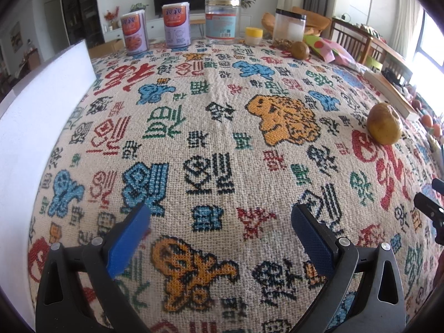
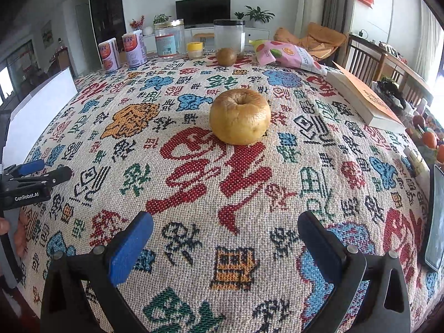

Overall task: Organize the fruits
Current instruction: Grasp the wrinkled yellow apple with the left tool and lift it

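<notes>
A wrinkled yellow-brown fruit [image 2: 240,116] rests on the patterned tablecloth straight ahead of my right gripper [image 2: 226,227], which is open and empty a short way in front of it. In the left wrist view the same fruit [image 1: 385,124] lies at the right. A second, smaller brown fruit [image 2: 226,56] [image 1: 300,50] sits far back by the jars. My left gripper [image 1: 220,217] is open over bare cloth, nothing between its fingers. The left gripper [image 2: 41,173] also shows at the left edge of the right wrist view.
Two cans [image 1: 155,29], a clear jar [image 1: 222,20], a black-lidded jar [image 1: 289,29] and a small yellow-lidded pot [image 1: 253,36] line the far edge. A pink snack bag [image 2: 288,55] and a book [image 2: 363,97] lie at right. A white board [image 1: 36,127] stands at left. A phone [image 2: 435,219] lies at the right edge.
</notes>
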The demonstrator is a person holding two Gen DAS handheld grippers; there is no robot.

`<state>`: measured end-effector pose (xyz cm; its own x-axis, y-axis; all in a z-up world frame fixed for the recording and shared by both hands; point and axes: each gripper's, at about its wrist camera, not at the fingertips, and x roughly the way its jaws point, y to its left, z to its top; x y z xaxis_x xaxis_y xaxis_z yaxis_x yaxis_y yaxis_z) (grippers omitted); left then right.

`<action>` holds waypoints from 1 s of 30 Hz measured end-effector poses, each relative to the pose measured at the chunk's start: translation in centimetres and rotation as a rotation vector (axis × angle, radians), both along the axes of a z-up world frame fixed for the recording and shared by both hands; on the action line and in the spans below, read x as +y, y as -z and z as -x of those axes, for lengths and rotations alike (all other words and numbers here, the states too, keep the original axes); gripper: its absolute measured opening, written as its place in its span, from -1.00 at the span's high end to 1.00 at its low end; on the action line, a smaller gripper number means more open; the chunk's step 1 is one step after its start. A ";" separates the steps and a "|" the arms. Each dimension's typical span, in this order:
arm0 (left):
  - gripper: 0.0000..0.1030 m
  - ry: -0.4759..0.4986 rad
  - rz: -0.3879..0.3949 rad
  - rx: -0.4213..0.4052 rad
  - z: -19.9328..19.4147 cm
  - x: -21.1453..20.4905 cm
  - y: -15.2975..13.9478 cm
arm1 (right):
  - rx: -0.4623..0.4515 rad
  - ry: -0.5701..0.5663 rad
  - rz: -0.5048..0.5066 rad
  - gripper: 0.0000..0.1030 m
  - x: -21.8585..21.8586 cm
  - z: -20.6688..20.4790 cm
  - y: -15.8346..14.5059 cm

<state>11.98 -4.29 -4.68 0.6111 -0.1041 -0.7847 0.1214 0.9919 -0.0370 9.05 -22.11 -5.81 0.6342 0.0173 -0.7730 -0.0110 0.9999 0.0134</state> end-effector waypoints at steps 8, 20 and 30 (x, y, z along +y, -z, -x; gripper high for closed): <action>-0.98 0.386 -0.005 -0.044 -1.3 -13.4 -2.6 | 0.096 0.296 -0.014 -1.00 -8.5 -0.3 2.1; -0.30 0.399 0.024 -0.001 -8.3 -22.4 -0.2 | 0.068 0.318 -0.012 -1.00 -8.8 -0.4 2.3; -0.30 0.223 0.091 0.015 -5.5 -10.8 -2.5 | 0.073 0.335 -0.011 -1.00 -8.4 -0.9 2.4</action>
